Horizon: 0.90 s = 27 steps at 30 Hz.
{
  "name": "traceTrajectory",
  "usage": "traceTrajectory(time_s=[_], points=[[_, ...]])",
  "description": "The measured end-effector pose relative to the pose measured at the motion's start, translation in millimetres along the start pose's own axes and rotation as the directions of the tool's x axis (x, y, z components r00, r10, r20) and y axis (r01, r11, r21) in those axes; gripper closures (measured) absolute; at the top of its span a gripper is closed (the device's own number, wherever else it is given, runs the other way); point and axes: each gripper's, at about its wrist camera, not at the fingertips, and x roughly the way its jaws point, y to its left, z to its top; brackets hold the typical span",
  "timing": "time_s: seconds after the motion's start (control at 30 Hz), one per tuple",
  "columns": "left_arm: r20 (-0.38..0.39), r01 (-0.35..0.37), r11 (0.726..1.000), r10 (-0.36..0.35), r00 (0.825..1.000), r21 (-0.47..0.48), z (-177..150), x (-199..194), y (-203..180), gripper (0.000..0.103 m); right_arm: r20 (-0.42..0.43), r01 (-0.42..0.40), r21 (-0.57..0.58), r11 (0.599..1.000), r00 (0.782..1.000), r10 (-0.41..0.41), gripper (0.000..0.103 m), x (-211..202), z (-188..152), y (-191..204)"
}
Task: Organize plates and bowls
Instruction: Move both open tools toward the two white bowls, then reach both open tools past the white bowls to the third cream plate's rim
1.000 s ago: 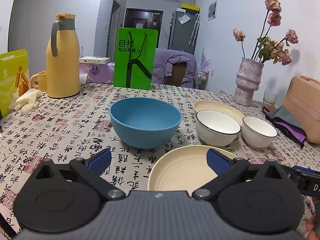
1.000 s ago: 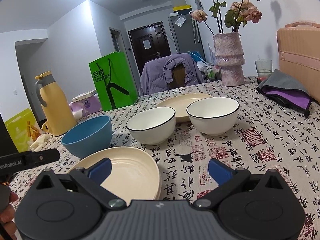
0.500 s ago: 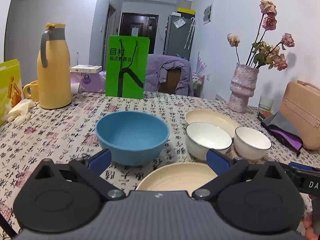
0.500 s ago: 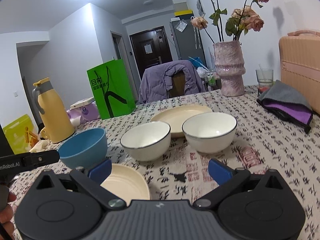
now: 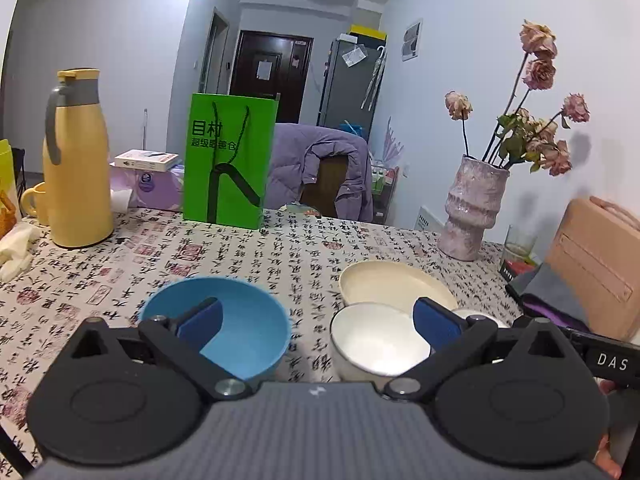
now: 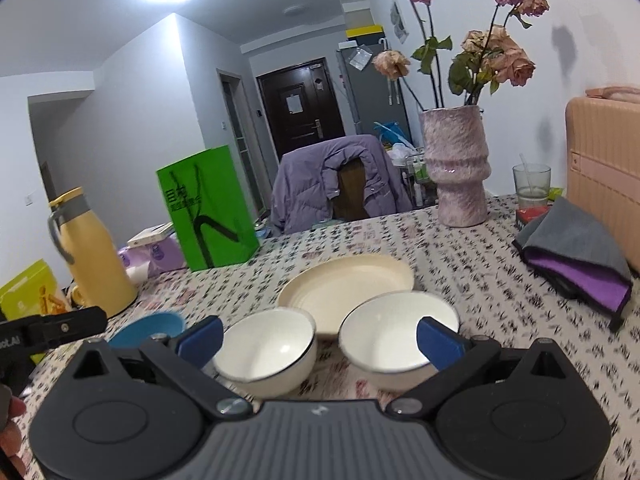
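Blue-padded left gripper (image 5: 316,322) fills the lower part of the left wrist view, jaws wide, nothing between them. Round blue plastic bowl (image 5: 240,328) sits at lower left centre behind the left pad, upright on the desk (image 5: 280,248) with its calligraphy-print cloth. White ceramic bowl with dark rim (image 5: 372,340) at lower centre right, partly behind the right pad. Cream shallow round plate (image 5: 384,284) just behind it, mid right. Tall yellow thermos jug (image 5: 76,160) at left edge, green paper bag (image 5: 228,164) upper centre, pink textured vase with dried roses (image 5: 474,208) at right.

Right gripper (image 6: 318,338) in the lower part of the right wrist view, jaws wide, empty. Two white bowls side by side at lower centre, apart; the second white bowl (image 6: 396,332) lies to the right. Cream plate behind both; whether it touches them cannot be told. Blue bowl at lower left, mostly hidden. Grey and purple folded cloth (image 6: 576,256) at right.
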Motion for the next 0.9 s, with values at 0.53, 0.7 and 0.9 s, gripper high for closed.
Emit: traceTrajectory(time_s=[0.53, 0.7, 0.9], points=[[-0.072, -0.059, 0.998, 0.057, 0.996, -0.035, 51.6, 83.0, -29.7, 0.000, -0.132, 0.000, 0.147, 0.989, 0.991, 0.019, 0.000, 98.8, 62.4, -58.7], [-0.089, -0.087, 0.996, 0.085, 0.992, -0.026, 63.2, 110.7, -36.9, 0.000, -0.153, -0.014, 0.161, 0.987, 0.987, 0.039, 0.000, 133.7, 76.2, -66.0], [-0.117, -0.151, 0.988, 0.147, 0.982, -0.025, 76.7, 144.4, -38.9, 0.000, -0.242, 0.004, 0.120, 0.993, 0.970, 0.026, 0.000, 182.3, 86.4, -62.9]])
